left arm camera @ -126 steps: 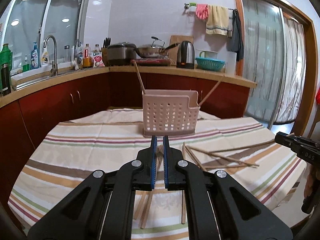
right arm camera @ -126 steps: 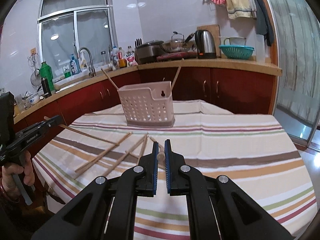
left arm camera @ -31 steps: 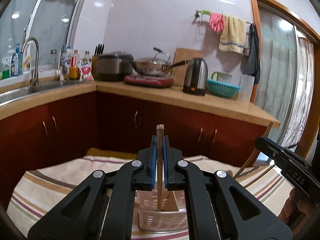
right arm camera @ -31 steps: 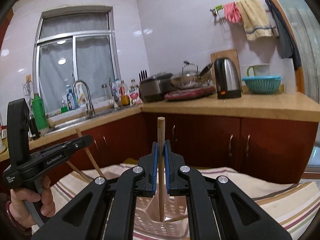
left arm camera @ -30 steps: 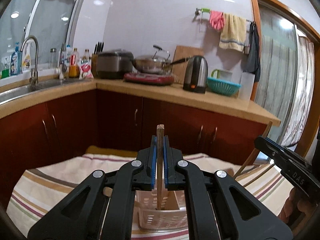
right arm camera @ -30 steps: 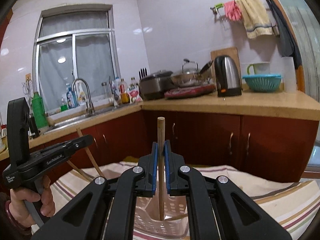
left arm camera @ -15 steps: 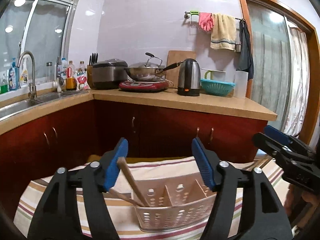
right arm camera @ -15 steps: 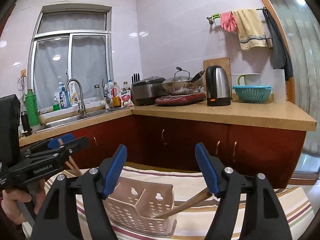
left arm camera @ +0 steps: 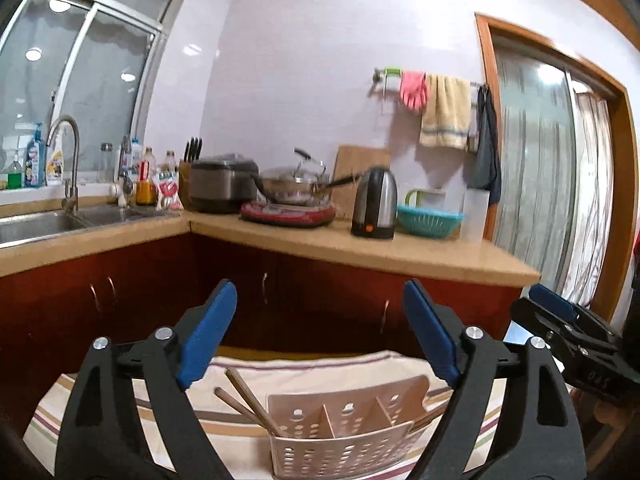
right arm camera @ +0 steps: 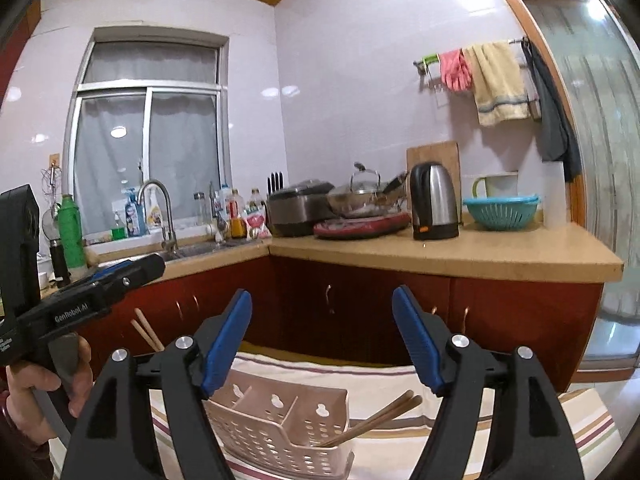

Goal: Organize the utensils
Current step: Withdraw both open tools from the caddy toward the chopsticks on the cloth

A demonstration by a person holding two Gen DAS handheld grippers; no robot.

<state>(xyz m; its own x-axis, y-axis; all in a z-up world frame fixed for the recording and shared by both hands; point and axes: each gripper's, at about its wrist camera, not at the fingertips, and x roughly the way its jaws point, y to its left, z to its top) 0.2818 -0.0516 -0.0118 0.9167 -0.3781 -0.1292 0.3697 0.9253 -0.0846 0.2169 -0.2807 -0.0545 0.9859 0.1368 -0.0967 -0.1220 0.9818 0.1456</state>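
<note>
A pink perforated utensil basket (left arm camera: 344,436) (right arm camera: 276,424) stands on the striped table (left arm camera: 44,416) below both grippers. Wooden chopsticks (left arm camera: 248,396) lean out of its left compartment in the left wrist view. Another pair of chopsticks (right arm camera: 380,414) leans out of the right end in the right wrist view. My left gripper (left arm camera: 318,300) hangs above the basket, its jaws opening with nothing between them. My right gripper (right arm camera: 322,304) is likewise above the basket, its jaws opening and empty. Each gripper shows at the edge of the other's view: the right gripper (left arm camera: 560,322), the left gripper (right arm camera: 116,280) held by a hand (right arm camera: 36,392).
Behind the table runs an L-shaped counter (right arm camera: 460,256) over dark red cabinets, with a kettle (right arm camera: 434,200), a wok on a hob (left arm camera: 292,196), a rice cooker (left arm camera: 222,188), a teal colander (right arm camera: 500,210) and a sink with a tap (left arm camera: 66,168). A curtained sliding door (left arm camera: 560,208) is at the right.
Both grippers opened and let go of their chopsticks, which now lean in the basket. Both grippers rose and drew back from the basket.
</note>
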